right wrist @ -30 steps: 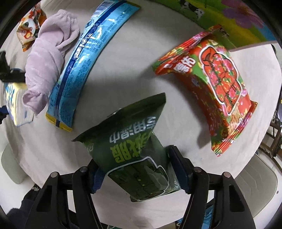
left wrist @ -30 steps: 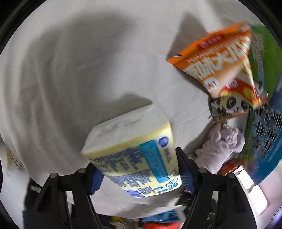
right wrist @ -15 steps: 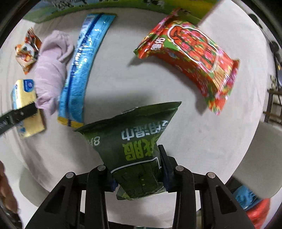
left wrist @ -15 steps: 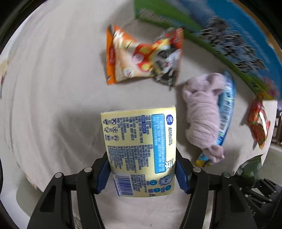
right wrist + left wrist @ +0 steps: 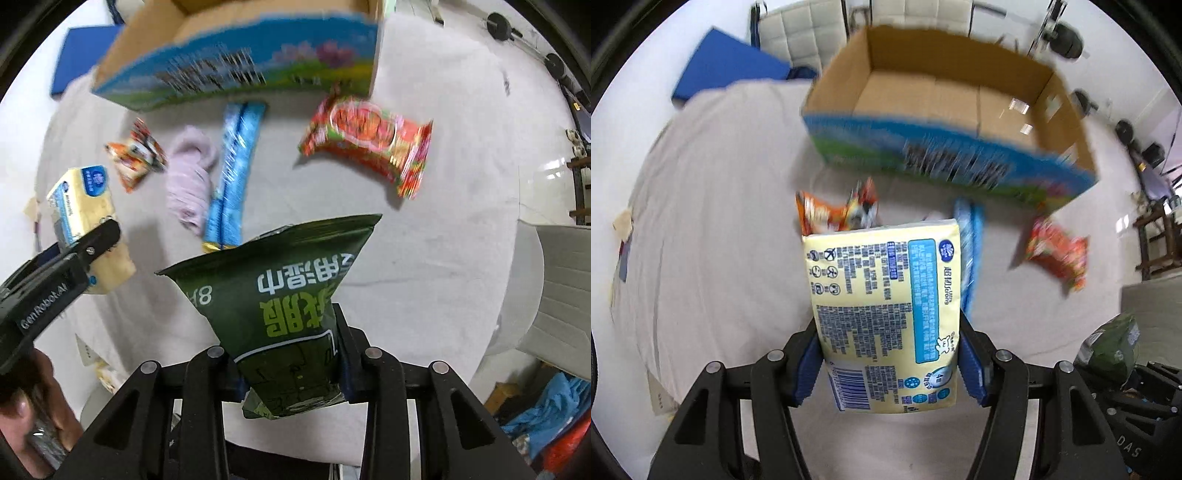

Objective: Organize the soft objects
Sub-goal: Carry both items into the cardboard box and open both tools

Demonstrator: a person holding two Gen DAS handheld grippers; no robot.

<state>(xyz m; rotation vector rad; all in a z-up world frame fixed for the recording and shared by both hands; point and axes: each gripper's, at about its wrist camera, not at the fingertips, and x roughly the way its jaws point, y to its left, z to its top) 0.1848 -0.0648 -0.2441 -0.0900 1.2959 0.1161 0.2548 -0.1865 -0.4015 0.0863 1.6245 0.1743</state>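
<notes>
With the left gripper (image 5: 890, 363) clamped on the yellow tissue pack (image 5: 886, 314) and the right gripper (image 5: 288, 363) pinching the green pouch (image 5: 280, 291), both are lifted above the tabletop (image 5: 424, 258), so the carrying step looks underway. Next, each needs bringing over the open cardboard box (image 5: 945, 107) at the far edge and releasing inside.

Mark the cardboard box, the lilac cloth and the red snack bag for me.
cardboard box (image 5: 960, 99), left wrist view, bare inner wall.
lilac cloth (image 5: 188, 181), right wrist view, middle of the bundle.
red snack bag (image 5: 369, 138), right wrist view, centre of its printed face.

"GenRobot.AI" on left gripper (image 5: 98, 240); "Ultra Strong", probably, on yellow pack (image 5: 886, 314).
</notes>
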